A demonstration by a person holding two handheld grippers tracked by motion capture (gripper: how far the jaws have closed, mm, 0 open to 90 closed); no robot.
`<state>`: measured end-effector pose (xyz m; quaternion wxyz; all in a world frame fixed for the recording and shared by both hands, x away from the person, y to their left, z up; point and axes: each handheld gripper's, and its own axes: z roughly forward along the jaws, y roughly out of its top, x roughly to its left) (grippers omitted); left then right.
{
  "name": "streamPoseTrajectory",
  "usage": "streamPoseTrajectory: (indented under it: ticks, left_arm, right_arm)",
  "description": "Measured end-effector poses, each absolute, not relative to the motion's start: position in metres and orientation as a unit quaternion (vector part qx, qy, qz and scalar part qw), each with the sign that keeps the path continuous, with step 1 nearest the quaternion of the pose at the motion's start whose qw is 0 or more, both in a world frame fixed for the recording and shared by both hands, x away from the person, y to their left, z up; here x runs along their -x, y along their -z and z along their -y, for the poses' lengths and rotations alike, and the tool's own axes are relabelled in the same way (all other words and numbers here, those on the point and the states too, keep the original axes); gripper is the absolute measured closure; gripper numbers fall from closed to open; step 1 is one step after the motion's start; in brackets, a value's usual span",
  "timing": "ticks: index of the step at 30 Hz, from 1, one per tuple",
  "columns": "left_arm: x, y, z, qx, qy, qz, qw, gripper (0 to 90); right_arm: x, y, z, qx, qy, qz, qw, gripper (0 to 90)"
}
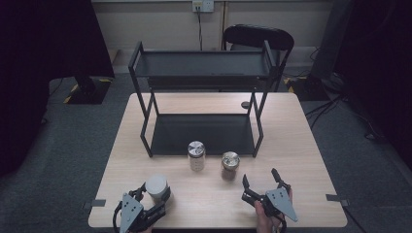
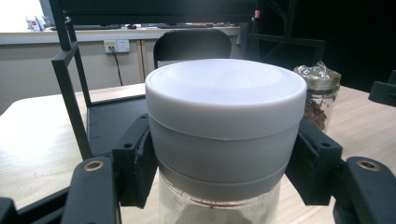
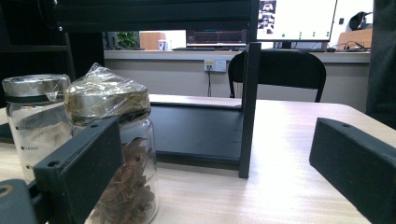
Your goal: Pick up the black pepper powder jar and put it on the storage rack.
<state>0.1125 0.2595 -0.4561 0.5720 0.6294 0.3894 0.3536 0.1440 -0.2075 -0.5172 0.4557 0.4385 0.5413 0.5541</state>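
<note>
The left gripper (image 1: 151, 195) is pinching a clear glass jar with a white plastic lid (image 1: 157, 187) near the front left corner of the pale wooden bench (image 1: 301, 145); in the left gripper view its black pads are pressing on the lid's skirt (image 2: 224, 135) from both sides, with the jar standing upright. The right gripper (image 1: 261, 181) is resting with jaws spread, holding nothing, just short of a foil-capped glass jar of brown dried pieces (image 1: 230, 165). A second, silver-lidded clear glass jar (image 1: 196, 155) is standing beside it. The black two-tier metal rack (image 1: 201, 73) is lying straight ahead of the held jar, beyond both loose jars, so the left hand is likely carrying forward and slightly rightward.
</note>
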Motion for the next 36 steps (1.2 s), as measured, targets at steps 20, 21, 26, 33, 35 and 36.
streamPoseTrajectory:
  ticks: [20,21,26,33,35,36]
  left_arm:
    - [-0.128,0.438,-0.261,-0.625,-0.353,-0.4,0.569,34.0]
    - [-0.129,0.437,-0.261,-0.627,-0.354,-0.399,0.568,34.0]
    - [-0.132,0.436,-0.26,-0.632,-0.349,-0.398,0.565,34.0]
    - [-0.135,0.433,-0.257,-0.636,-0.352,-0.393,0.563,34.1]
    - [-0.137,0.432,-0.257,-0.635,-0.353,-0.393,0.564,34.0]
    - [-0.137,0.431,-0.258,-0.635,-0.354,-0.393,0.563,34.0]
  right_arm:
    - [-0.144,0.517,0.207,-0.439,-0.554,-0.541,0.456,1.6]
    - [-0.144,0.517,0.207,-0.439,-0.554,-0.541,0.456,1.6]
    - [-0.144,0.517,0.207,-0.439,-0.554,-0.541,0.456,1.6]
    - [-0.144,0.517,0.207,-0.439,-0.554,-0.541,0.456,1.6]
    - [-0.144,0.517,0.207,-0.439,-0.554,-0.541,0.456,1.5]
    - [-0.144,0.517,0.207,-0.439,-0.554,-0.541,0.456,1.6]
